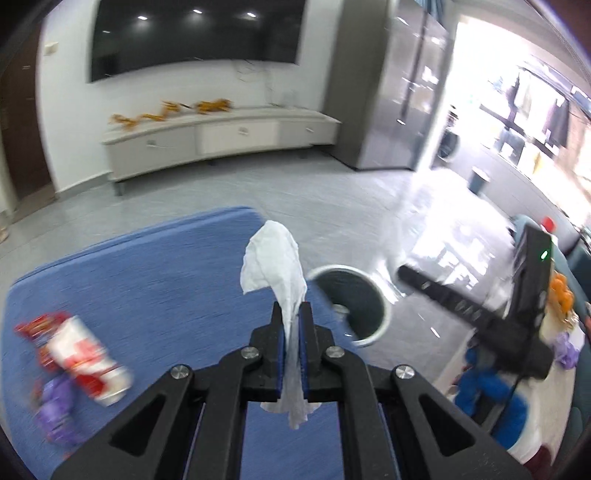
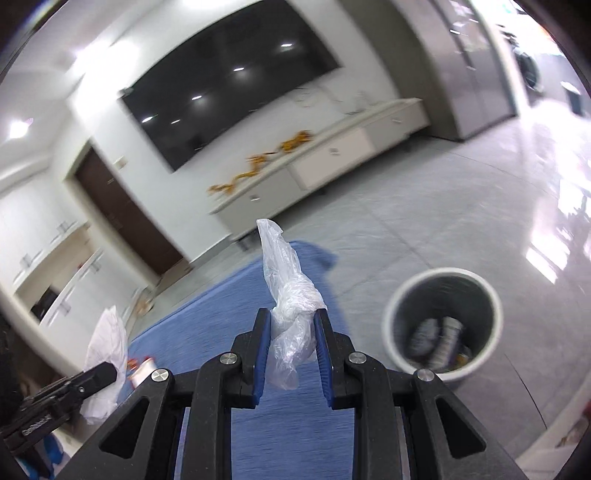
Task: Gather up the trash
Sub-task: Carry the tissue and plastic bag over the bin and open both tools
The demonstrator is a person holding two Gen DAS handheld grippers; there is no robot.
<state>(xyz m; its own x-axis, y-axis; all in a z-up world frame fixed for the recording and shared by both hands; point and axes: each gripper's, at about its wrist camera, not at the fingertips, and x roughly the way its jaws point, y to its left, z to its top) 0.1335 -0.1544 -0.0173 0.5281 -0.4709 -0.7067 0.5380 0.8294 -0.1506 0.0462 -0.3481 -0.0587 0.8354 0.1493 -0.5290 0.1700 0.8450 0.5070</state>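
Note:
My left gripper (image 1: 291, 314) is shut on a crumpled white tissue (image 1: 273, 258) that sticks up past the fingertips, above the blue mat (image 1: 155, 280). My right gripper (image 2: 291, 319) is shut on a knotted clear plastic bag (image 2: 291, 295). A round grey bin (image 2: 443, 325) with a white rim stands on the floor to the right of the mat and holds some trash; in the left wrist view the bin (image 1: 354, 302) lies just right of the tissue. The right gripper (image 1: 480, 317) shows there at the right. The left gripper (image 2: 55, 398) with its tissue (image 2: 107, 350) shows low left in the right wrist view.
A red and white wrapper (image 1: 81, 354) and a purple wrapper (image 1: 55, 410) lie on the mat at the left. A low white TV cabinet (image 1: 221, 136) and a dark screen (image 1: 199, 33) stand against the far wall. Grey tiled floor (image 2: 424, 221) spreads between them and the mat.

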